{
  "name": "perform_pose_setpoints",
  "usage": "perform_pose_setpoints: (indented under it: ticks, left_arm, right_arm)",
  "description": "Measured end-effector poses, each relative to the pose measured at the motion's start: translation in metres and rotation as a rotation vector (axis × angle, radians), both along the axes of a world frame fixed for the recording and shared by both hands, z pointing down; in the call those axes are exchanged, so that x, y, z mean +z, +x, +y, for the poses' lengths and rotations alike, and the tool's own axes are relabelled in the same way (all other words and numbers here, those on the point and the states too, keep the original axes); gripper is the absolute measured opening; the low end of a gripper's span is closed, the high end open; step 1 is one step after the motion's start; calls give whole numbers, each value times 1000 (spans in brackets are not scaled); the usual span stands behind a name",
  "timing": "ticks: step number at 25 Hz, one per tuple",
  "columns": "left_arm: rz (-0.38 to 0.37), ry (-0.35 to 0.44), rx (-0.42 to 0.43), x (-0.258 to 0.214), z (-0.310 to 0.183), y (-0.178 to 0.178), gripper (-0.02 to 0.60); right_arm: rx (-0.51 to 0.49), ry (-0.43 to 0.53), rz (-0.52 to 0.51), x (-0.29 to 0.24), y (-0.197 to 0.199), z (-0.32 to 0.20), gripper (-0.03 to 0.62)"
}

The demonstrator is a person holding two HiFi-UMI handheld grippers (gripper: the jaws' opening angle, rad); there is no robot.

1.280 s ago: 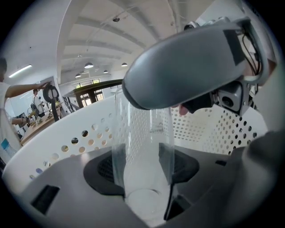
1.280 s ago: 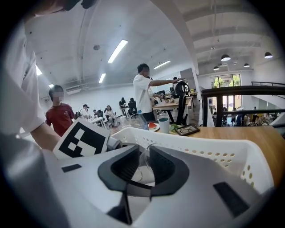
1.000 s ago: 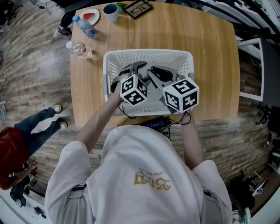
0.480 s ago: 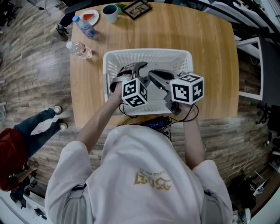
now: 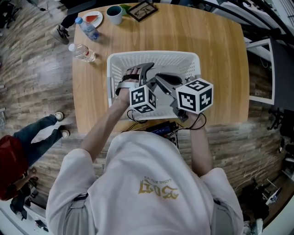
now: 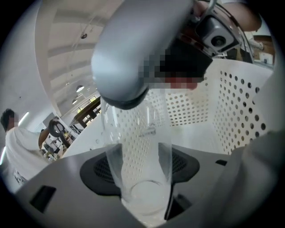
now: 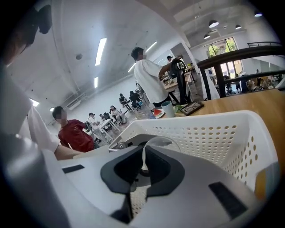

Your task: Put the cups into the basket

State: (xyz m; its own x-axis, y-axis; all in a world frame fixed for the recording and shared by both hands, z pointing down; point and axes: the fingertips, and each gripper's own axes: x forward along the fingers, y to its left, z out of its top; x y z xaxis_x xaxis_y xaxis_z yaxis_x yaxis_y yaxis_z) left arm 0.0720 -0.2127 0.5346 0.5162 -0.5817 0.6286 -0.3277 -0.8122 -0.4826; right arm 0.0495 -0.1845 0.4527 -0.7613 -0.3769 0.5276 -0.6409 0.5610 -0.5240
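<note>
Found one clear cup (image 6: 138,133) inside the white perforated basket (image 5: 154,57), held between both grippers. Noted colourless, see-through material and smooth, tall walls narrowing slightly toward a thick round base, with the basket's holes plainly readable through it. Noted the base end nearest the left gripper's camera and the mouth end pointing away.

Checked left gripper (image 6: 139,178): jaws set wide, dark pads pressing on opposite sides of the cup's lower body, clamped on it. Checked right gripper (image 7: 142,171): jaws drawn almost together, pinching a thin transparent wall, apparently the rim of the same cup. Cannot rule out a second cup nested within, given glare and lens distortion. Confirmed from the left gripper view the right gripper's grey jaw bearing on the cup's far end.

Could not establish contact between cup and basket floor.

Located basket near the front edge of the wooden table (image 5: 216,55), with both marker cubes above its near side. Recorded at the table's far left corner, well apart from the basket: teal mug (image 5: 114,13), small plate (image 5: 93,18), plastic bottles (image 5: 82,51), framed picture (image 5: 143,9). Noted a person in red (image 5: 14,160) on the floor left of the table.
</note>
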Motion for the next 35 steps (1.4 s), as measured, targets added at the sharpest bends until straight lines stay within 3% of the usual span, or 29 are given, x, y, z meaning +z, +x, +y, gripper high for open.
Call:
perform_pose_setpoints:
  ticks: [3,7,13,18,27,35]
  left_arm:
    - [-49,6,39,6,3,2,281]
    - [-82,-56,56,17,10,1,282]
    - [-199,-108,101,34,14,-4,301]
    - [-308,-176,96,56,17,-21,304]
    - [-249,-216,92,49,19,-18,304]
    - [-292,-221,115,51,21,-21,303]
  right_arm:
    - [13,10,19,1,2,1,25]
    - [11,0,44,8,2,3,25]
    - [24,6,82,16,2,3,25]
    - [7,23,176,25,5,0,25]
    - [4,18,251,40,13,-5,25]
    - [-9,23,366,60,24,-12,25]
